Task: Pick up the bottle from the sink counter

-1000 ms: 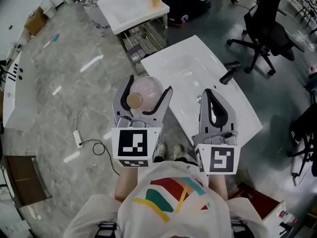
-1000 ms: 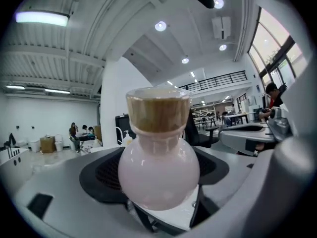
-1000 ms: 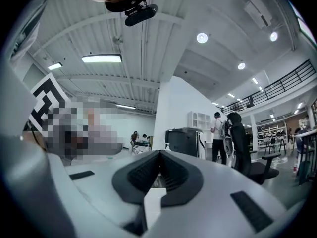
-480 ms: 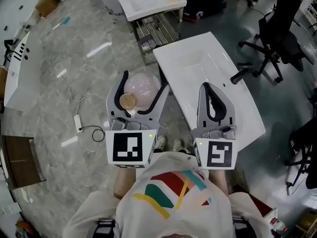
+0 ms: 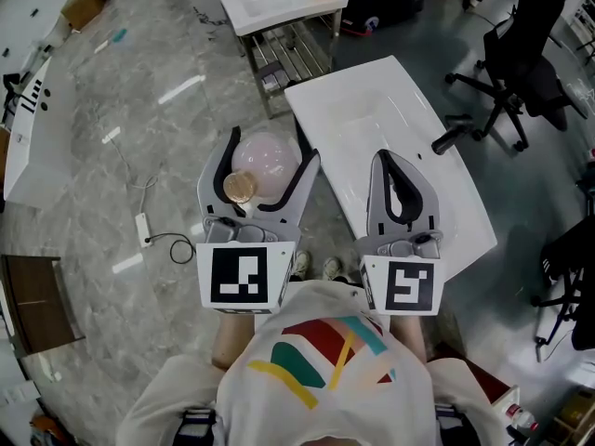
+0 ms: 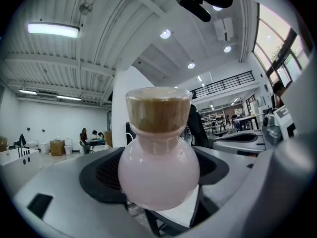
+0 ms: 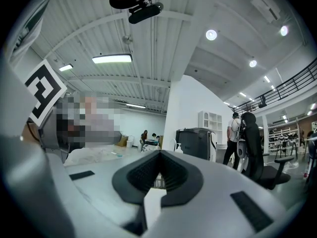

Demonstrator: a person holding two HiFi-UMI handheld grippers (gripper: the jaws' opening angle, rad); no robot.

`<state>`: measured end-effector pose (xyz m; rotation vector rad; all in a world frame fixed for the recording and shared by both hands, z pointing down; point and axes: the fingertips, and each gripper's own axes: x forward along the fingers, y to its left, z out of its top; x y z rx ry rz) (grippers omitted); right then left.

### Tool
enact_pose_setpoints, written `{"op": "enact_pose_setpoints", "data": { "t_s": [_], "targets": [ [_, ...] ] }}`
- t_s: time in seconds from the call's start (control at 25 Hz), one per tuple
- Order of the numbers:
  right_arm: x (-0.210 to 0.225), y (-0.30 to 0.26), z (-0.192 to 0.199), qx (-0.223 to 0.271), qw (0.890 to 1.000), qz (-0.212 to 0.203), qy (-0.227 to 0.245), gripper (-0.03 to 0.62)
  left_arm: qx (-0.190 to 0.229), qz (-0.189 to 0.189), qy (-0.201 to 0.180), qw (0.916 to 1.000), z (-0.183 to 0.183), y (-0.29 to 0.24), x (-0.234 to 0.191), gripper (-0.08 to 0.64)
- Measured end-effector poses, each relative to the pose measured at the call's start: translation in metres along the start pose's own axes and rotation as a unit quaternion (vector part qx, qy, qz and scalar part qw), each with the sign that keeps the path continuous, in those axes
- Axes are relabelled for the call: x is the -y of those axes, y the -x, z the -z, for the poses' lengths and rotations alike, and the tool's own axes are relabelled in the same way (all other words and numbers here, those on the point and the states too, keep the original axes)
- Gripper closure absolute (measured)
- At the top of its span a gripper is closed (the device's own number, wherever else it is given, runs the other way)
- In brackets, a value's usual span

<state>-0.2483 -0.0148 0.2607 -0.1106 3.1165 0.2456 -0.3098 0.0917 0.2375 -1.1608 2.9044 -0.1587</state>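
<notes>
The sink counter (image 5: pixel 372 110) fills the head view's centre right; centre left, over the floor (image 5: pixel 102 193), the left gripper (image 5: pixel 270 154) clamps the pink bottle (image 5: pixel 268 167), so the pick-up looks done; the right gripper (image 5: pixel 386 161) is pinched together, empty. Next needs a steady hold; only the left gripper view shows its belly wedged, cork (image 6: pixel 158 115) free.

Grey left gripper (image 5: pixel 273 149) and right gripper (image 5: pixel 388 159), black-and-white marker cubes (image 5: pixel 244 275); white shirt (image 5: pixel 325 365), red, teal, yellow stripes
</notes>
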Motion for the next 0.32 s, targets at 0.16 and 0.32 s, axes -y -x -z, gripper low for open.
{"op": "enact_pose_setpoints", "data": {
  "t_s": [0.16,0.32],
  "targets": [
    [-0.0024,-0.0044,-0.0014,0.001,1.0,-0.002,0.002,0.581,0.0,-0.001,0.0,1.0,-0.0003,-0.0015,-0.0036,0.167],
    [-0.0037,-0.0088,-0.0013,0.0,1.0,-0.003,0.002,0.581,0.002,-0.002,-0.001,1.0,-0.0022,-0.0035,-0.007,0.167]
  ]
}}
